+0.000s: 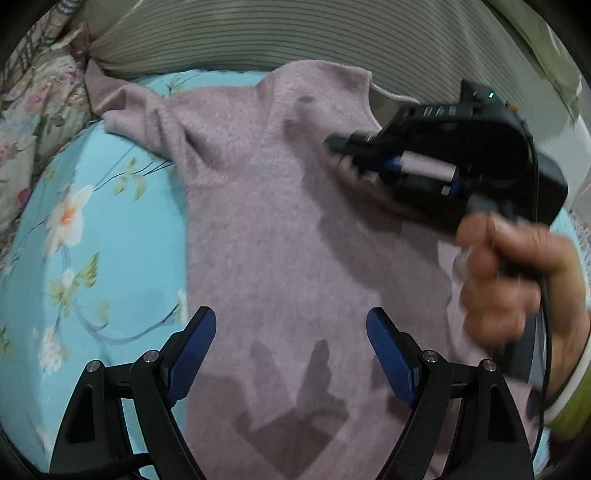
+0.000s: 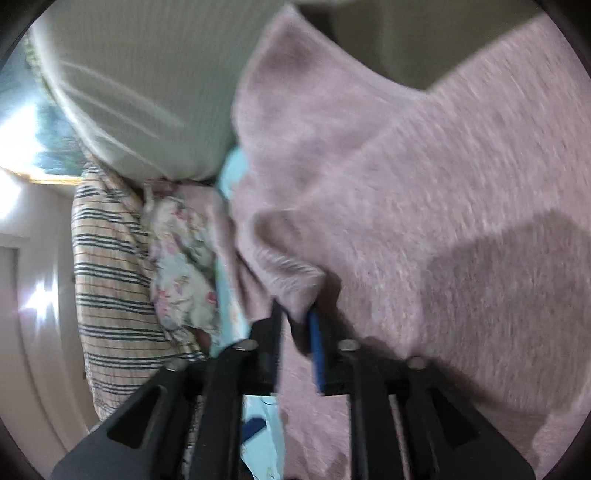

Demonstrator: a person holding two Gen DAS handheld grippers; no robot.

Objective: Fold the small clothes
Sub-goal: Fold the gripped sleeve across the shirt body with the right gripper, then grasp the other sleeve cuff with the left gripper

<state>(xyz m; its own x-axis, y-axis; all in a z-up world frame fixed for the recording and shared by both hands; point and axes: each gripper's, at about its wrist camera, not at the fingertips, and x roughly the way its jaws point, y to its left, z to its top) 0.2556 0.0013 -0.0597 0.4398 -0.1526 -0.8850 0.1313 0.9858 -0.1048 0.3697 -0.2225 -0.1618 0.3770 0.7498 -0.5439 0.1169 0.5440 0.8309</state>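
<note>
A mauve knit sweater (image 1: pixel 277 221) lies flat on the light-blue floral bedsheet (image 1: pixel 110 240), neck toward the far side, one sleeve (image 1: pixel 118 107) stretched to the upper left. My left gripper (image 1: pixel 291 317) hovers over its lower body, jaws wide open and empty. A hand (image 1: pixel 517 277) holds my right gripper (image 1: pixel 338 155) over the sweater's right shoulder. In the right wrist view the right gripper (image 2: pixel 294 314) has its jaws a narrow gap apart. A ribbed fold of the sweater (image 2: pixel 288 273) sits at its tips. The pads do not seem to press it, though the picture is blurred.
A grey-green striped cushion (image 1: pixel 258 33) borders the sweater's far side. A floral quilt (image 1: pixel 33 110) is bunched at the far left, with a plaid striped cloth (image 2: pixel 110 277) beside it. Bare bedsheet lies to the left of the sweater.
</note>
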